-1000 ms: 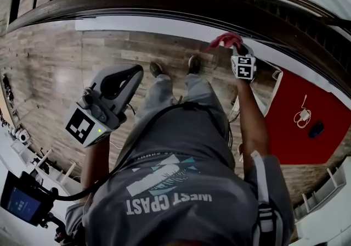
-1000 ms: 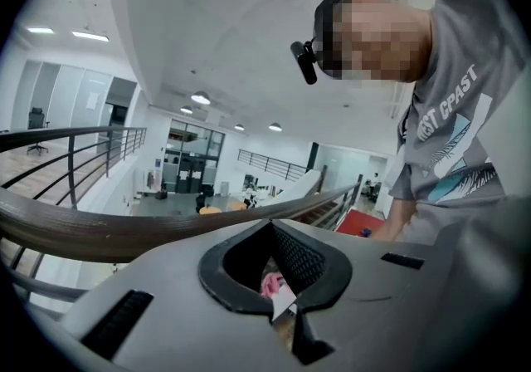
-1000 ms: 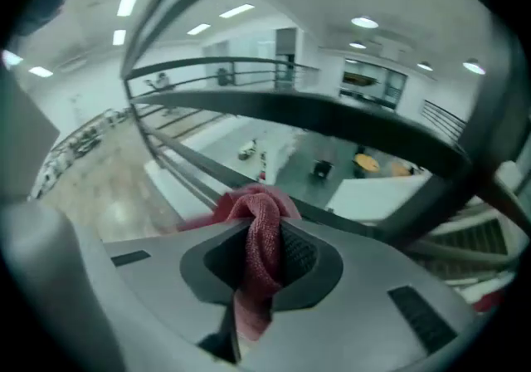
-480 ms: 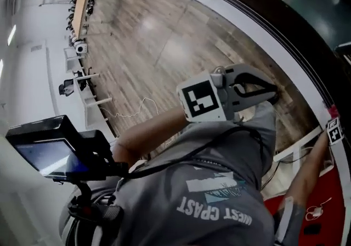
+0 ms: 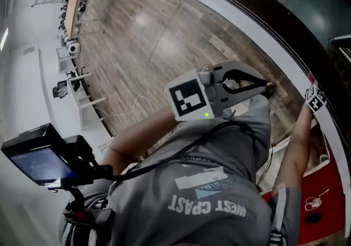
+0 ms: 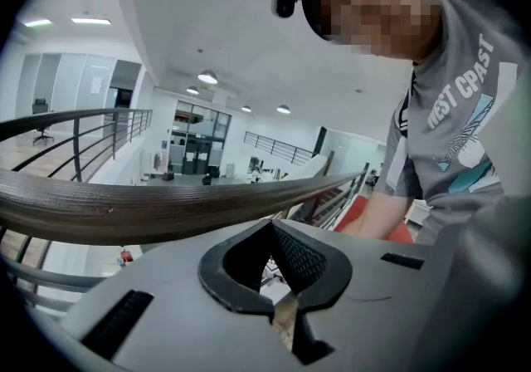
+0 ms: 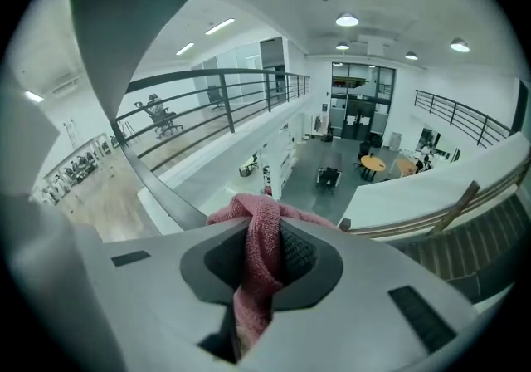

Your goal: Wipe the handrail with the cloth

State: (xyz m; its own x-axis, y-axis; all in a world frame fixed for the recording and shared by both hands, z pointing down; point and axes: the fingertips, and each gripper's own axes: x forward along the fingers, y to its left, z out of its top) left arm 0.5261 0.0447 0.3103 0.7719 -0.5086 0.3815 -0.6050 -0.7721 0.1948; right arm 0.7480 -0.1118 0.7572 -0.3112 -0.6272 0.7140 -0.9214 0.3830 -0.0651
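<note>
Left gripper (image 5: pixel 258 83), its 2 jaws together and empty, is held near the person's chest, just beside the dark handrail (image 6: pixel 124 204). Far right, the right gripper (image 7: pixel 264 258) clamps a pink cloth (image 7: pixel 259 237) at the handrail.

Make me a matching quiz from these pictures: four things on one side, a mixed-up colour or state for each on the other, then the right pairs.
Things:
1. cloth
2. handrail
3. left gripper
4. right gripper

Colour or state:
A. holds nothing
B. pink
C. clamped on the cloth
D. dark brown

Pairs: 1-B, 2-D, 3-A, 4-C
</note>
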